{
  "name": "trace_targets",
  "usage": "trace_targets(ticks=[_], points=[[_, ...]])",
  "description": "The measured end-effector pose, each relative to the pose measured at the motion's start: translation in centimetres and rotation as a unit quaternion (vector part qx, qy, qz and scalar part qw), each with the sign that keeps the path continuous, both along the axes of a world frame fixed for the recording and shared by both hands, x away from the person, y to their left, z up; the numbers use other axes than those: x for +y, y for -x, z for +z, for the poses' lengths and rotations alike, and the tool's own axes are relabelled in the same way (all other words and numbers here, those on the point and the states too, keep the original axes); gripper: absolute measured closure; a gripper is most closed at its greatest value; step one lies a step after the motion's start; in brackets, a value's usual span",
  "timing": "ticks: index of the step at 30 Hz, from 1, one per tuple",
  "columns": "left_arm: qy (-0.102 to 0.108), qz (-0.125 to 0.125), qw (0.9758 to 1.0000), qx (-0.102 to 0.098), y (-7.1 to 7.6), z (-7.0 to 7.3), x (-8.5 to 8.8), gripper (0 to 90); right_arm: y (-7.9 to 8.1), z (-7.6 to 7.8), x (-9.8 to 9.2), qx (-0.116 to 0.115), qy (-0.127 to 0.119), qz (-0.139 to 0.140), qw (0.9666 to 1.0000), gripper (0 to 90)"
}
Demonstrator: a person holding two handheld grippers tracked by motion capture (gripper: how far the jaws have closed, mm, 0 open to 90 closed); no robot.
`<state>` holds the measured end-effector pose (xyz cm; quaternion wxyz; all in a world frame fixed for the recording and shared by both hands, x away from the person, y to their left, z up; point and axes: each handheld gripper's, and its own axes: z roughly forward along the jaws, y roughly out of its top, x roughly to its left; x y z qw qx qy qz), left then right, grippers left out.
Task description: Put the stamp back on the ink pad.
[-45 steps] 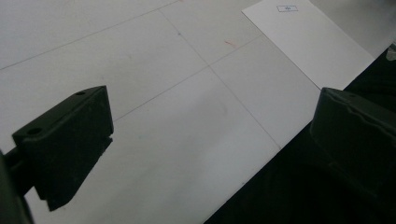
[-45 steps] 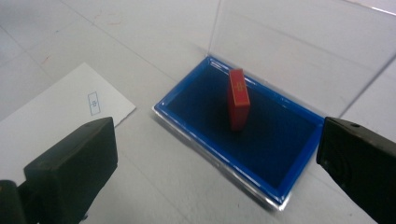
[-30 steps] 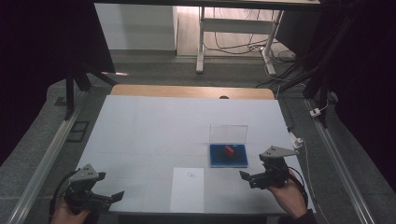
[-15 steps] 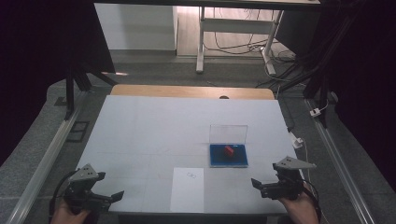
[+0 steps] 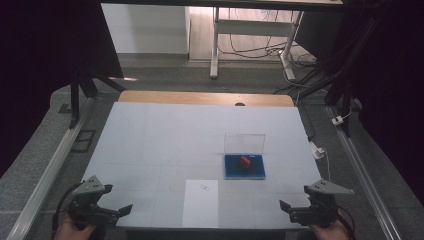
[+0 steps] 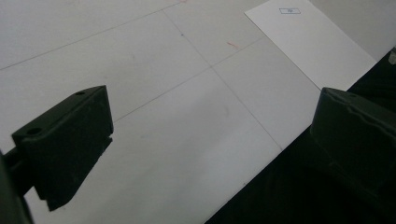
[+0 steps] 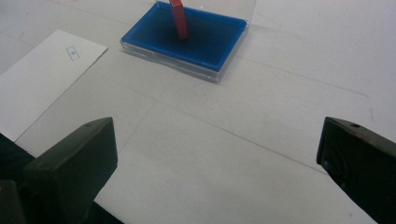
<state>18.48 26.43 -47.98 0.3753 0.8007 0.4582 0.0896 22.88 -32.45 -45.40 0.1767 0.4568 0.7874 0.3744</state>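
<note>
Jaws of the right gripper (image 7: 215, 158) stand wide apart with only bare white worktop (image 7: 280, 107) between them, and nothing is clamped. Ahead of these jaws, a little toward the left one and well apart from both, sits a shallow tray (image 7: 187, 39) with a blue floor and clear walls; a small red block (image 7: 178, 18) stands in it, leaning slightly, and a clear lid rises from the tray's far edge. Beyond the left jaw lies a white sheet of paper (image 7: 42, 79) with a small printed mark near its far end, flat on the worktop and apart from the tray. The left gripper (image 6: 210, 154) also has its jaws wide apart and empty; between them runs the near edge of the worktop, with dark space past it by the right-hand jaw. Ahead of that jaw the same sheet of paper (image 6: 308, 42) lies at the worktop's edge. In the high view the left gripper (image 5: 97, 207) is held at the near left corner of the worktop and the right gripper (image 5: 312, 210) at the near right corner, each in a hand at the bottom edge, with the sheet (image 5: 201, 202) lying between the two grippers and the tray (image 5: 244, 166) farther out, nearer the right gripper's jaws than the left's.
</note>
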Motion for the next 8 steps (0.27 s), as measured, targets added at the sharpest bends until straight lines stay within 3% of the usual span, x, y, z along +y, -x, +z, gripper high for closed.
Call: trace_targets(ticks=[8], points=[[0.006,0.001,1.0000,0.000,-0.10,0.04,0.06,0.0,-0.02,-0.10,-0.31,0.010,-0.008,0.003,0.9999,0.0]])
